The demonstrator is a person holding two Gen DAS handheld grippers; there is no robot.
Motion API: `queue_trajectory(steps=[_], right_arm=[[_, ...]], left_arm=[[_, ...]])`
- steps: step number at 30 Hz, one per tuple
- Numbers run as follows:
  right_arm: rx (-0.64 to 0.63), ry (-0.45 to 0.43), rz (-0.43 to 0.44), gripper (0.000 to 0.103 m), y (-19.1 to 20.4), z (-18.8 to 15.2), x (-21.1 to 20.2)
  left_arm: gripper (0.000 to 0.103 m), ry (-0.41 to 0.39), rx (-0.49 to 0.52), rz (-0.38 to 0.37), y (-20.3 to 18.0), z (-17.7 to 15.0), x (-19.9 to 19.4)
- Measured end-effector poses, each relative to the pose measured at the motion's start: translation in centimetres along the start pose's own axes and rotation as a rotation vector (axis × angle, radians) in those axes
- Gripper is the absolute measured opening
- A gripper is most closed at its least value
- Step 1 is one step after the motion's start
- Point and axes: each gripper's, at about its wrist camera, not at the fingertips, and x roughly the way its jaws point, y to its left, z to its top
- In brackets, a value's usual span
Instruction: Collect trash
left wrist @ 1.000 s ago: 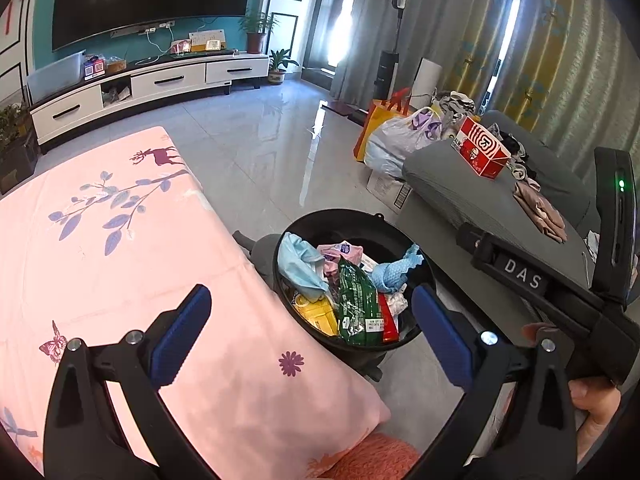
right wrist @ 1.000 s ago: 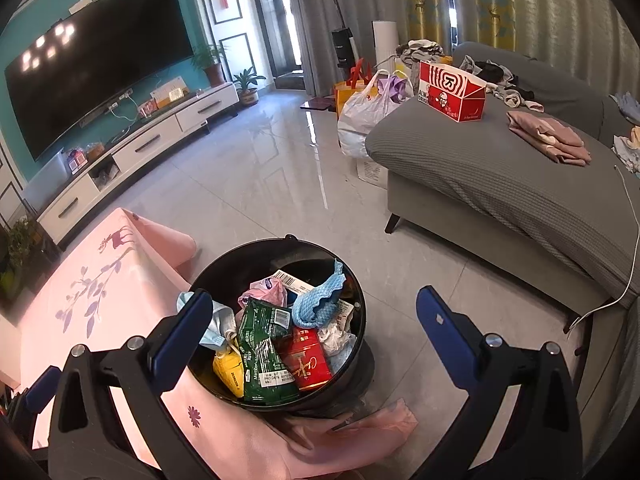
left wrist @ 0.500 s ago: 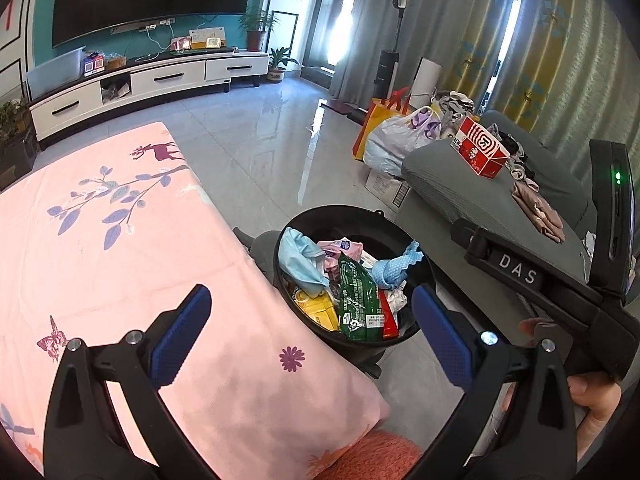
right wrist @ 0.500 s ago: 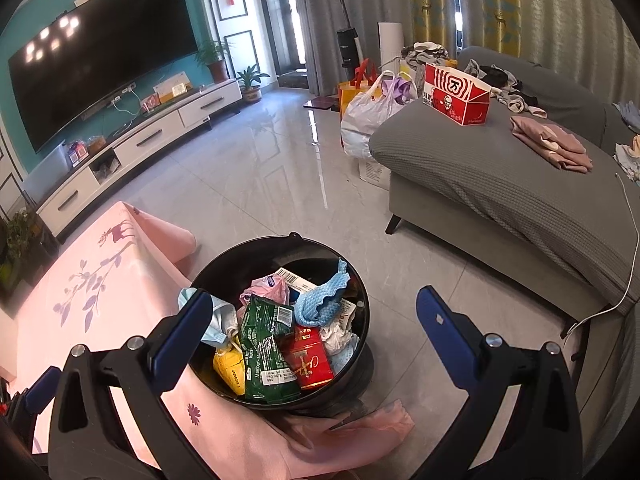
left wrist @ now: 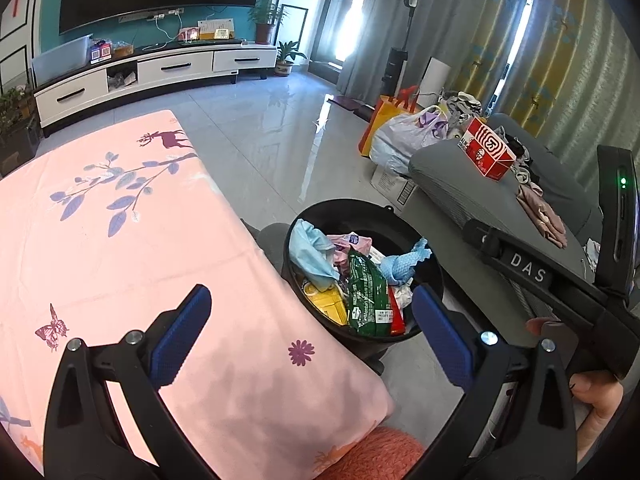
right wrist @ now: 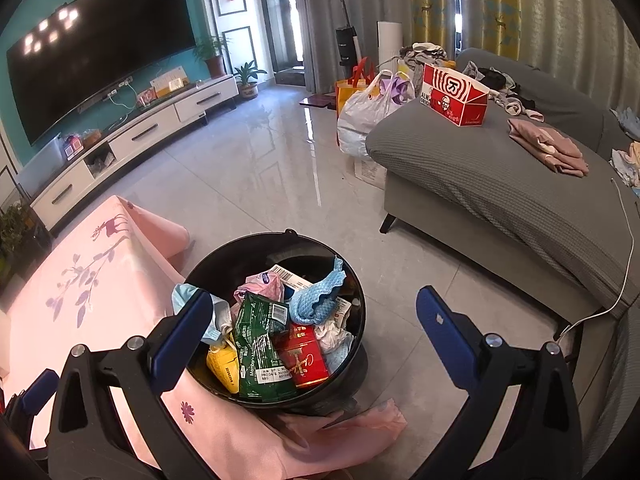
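Note:
A black round trash bin [left wrist: 356, 210] [right wrist: 360, 300] stands on the floor beside the pink-clothed table [left wrist: 120, 248] [right wrist: 80, 280]. It holds several pieces of trash: a green packet [left wrist: 366, 292] [right wrist: 260, 344], a red packet [right wrist: 306, 356], a yellow wrapper [right wrist: 222, 362], a blue cloth [right wrist: 316, 300] and a light blue mask [left wrist: 310, 248]. My left gripper [left wrist: 310, 322] is open above the table's corner and the bin, holding nothing. My right gripper [right wrist: 312, 320] is open over the bin, also with nothing in it. The right gripper's black body [left wrist: 560, 280] shows in the left wrist view, held by a hand [left wrist: 596, 396].
A grey sofa [right wrist: 500, 176] with a red food box [right wrist: 456, 96] and folded clothes [right wrist: 548, 146] lies to the right. Bags [right wrist: 368, 108] stand on the tiled floor by its end. A white TV cabinet [left wrist: 152, 72] and a large TV [right wrist: 96, 48] line the far wall.
Both grippers stay open. The views have shifted only slightly, with the left one drifting a little away from the bin. Nothing in the bin has moved.

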Motion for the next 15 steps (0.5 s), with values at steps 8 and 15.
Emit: queue_trajectory(steps=[8, 15], right_arm=[[-0.001, 0.006, -0.01, 0.1, -0.12, -0.07, 0.24], [-0.001, 0.006, -0.011, 0.1, 0.02, 0.02, 0.3]], left_arm=[[0.1, -0.001, -0.001, -0.007, -0.06, 0.02, -0.1], [0.1, -0.004, 0.001, -0.009, -0.15, -0.03, -0.29]])
